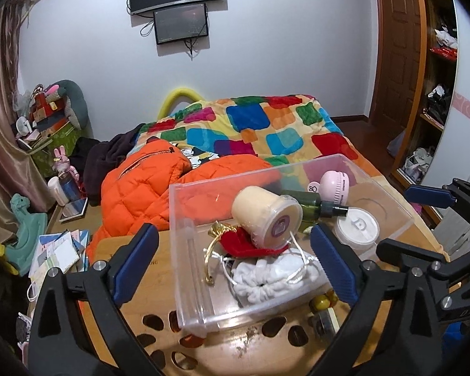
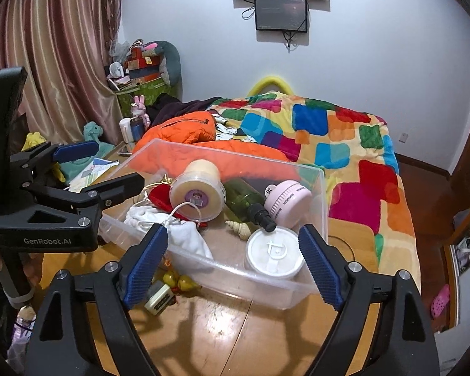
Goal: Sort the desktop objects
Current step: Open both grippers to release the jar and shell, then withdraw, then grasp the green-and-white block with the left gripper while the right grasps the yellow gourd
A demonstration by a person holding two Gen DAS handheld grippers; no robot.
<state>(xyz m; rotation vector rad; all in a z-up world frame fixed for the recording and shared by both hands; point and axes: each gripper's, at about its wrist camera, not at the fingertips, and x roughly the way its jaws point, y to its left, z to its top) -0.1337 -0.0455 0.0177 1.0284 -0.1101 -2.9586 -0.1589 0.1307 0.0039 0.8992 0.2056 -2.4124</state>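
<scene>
Here the wooden worktop carries a clear plastic bin holding a cream jar on its side, a white drawstring pouch, a pink round gadget, a white lidded tub and a green spray bottle. Both claws, left claw and right claw, hang released and empty at the bin's near wall. Only the right wrist view shows a seashell and, outside the bin, a mahjong tile.
</scene>
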